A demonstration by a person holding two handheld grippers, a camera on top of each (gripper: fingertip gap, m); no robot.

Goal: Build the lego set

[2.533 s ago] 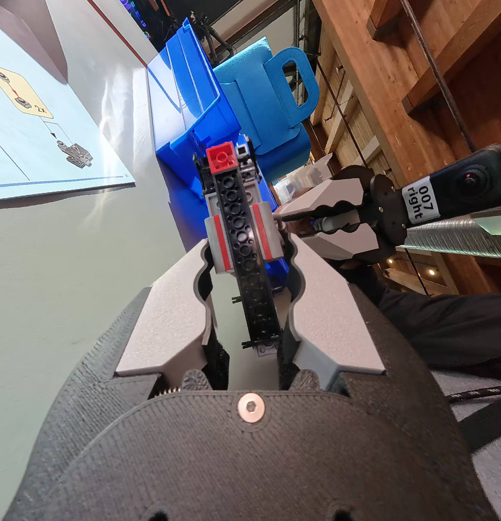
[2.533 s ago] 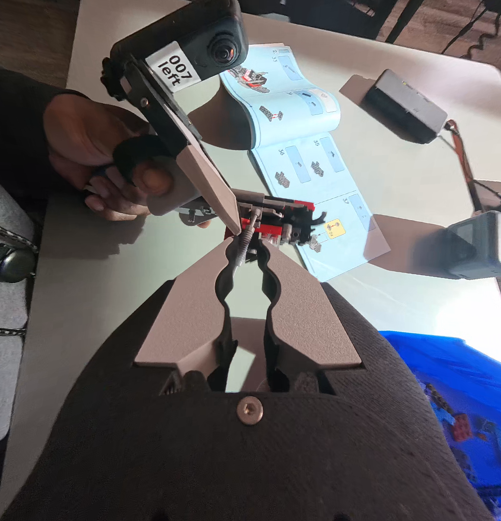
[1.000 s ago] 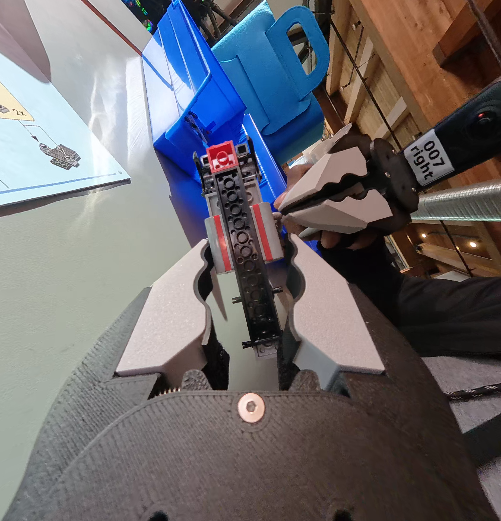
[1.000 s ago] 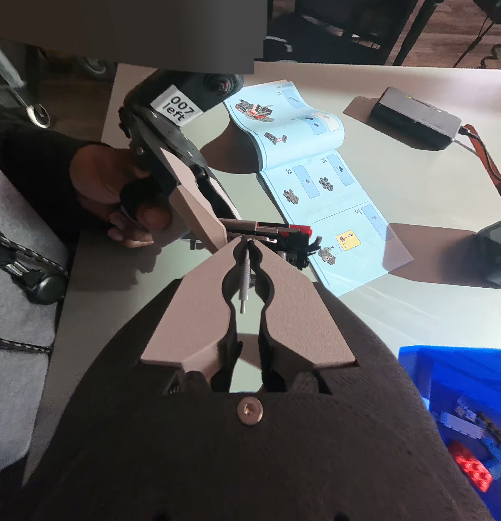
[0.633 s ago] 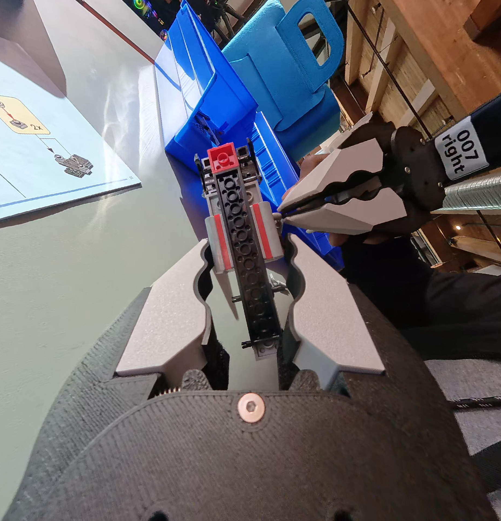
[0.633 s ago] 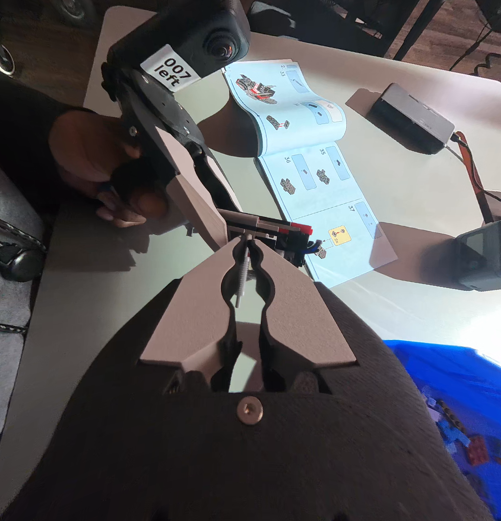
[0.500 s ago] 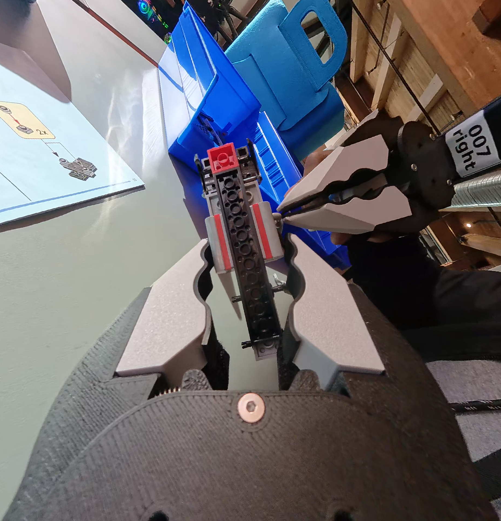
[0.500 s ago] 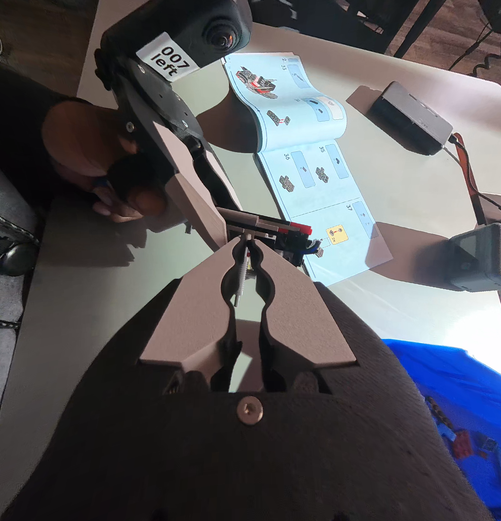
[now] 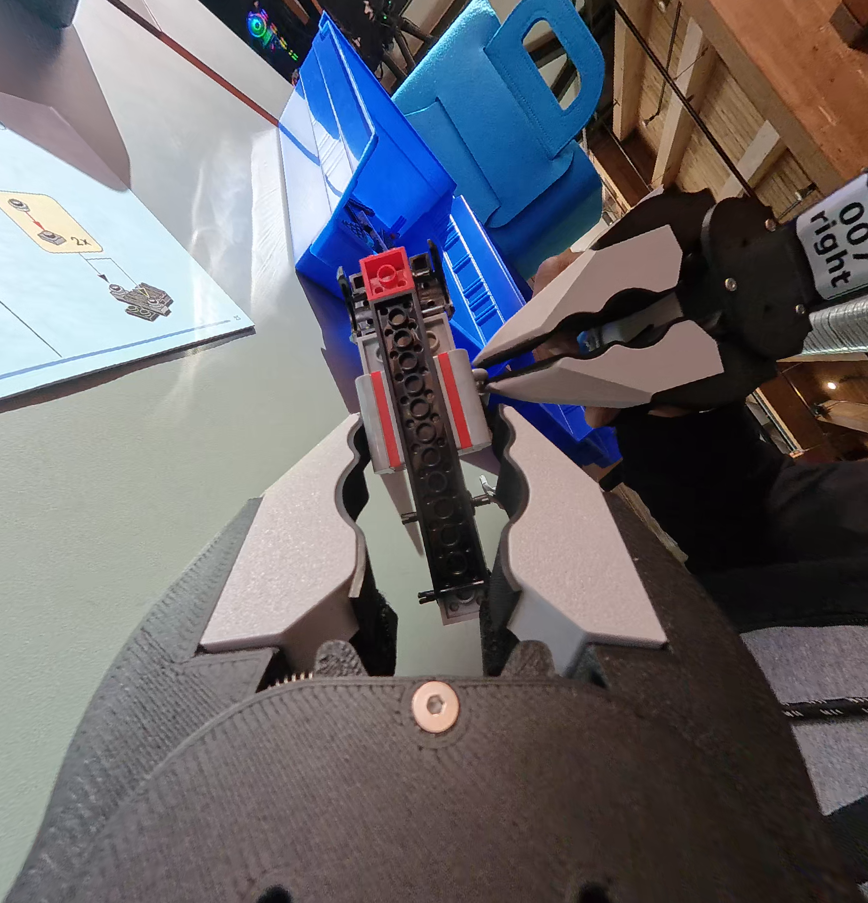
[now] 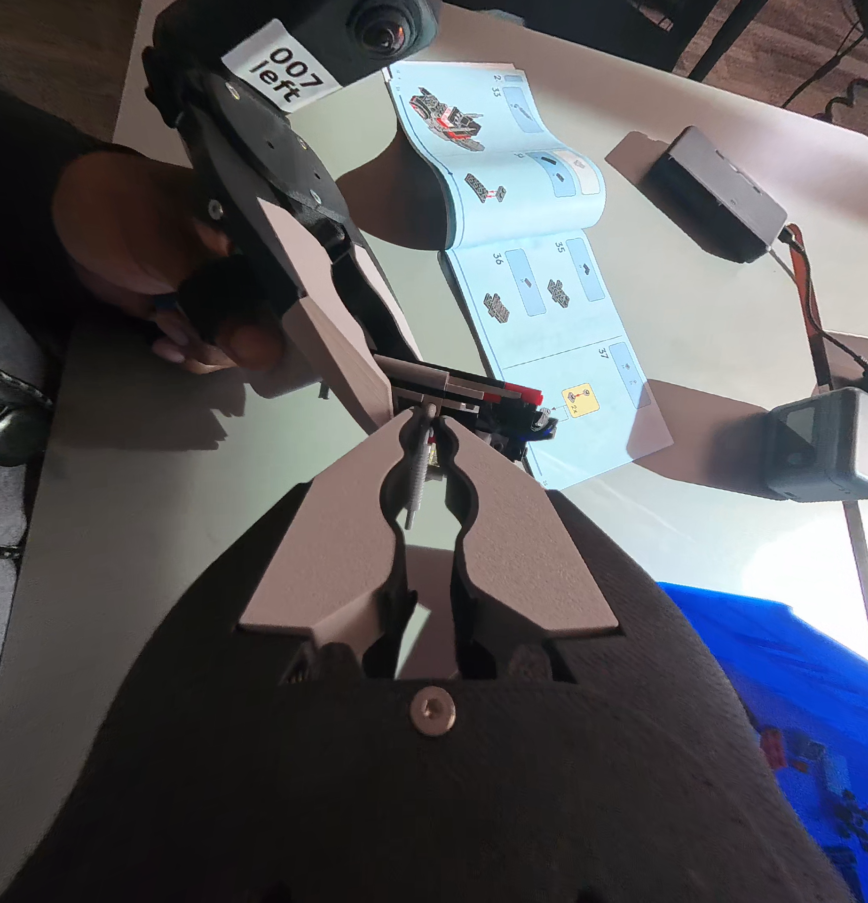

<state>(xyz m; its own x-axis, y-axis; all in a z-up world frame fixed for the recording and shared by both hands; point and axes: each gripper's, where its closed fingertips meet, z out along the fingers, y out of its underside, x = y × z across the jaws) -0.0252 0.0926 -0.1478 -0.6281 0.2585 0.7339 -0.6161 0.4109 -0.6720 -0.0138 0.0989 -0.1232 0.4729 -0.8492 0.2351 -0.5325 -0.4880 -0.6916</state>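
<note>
Grey pin (image 10: 419,469) pinched in right gripper (image 10: 428,419) meets model (image 9: 422,430) clamped by left gripper (image 9: 429,435); off-axis push could jam it or twist model loose.

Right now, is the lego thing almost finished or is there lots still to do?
Partly built. The model already has a long black beam, grey-and-red side blocks and a red brick on the end, and the left claw grips it. The right claw pinches a thin grey rod against the model's side, so that piece is going on now. Loose bricks wait in the blue bin, and the booklet lies open.
</note>
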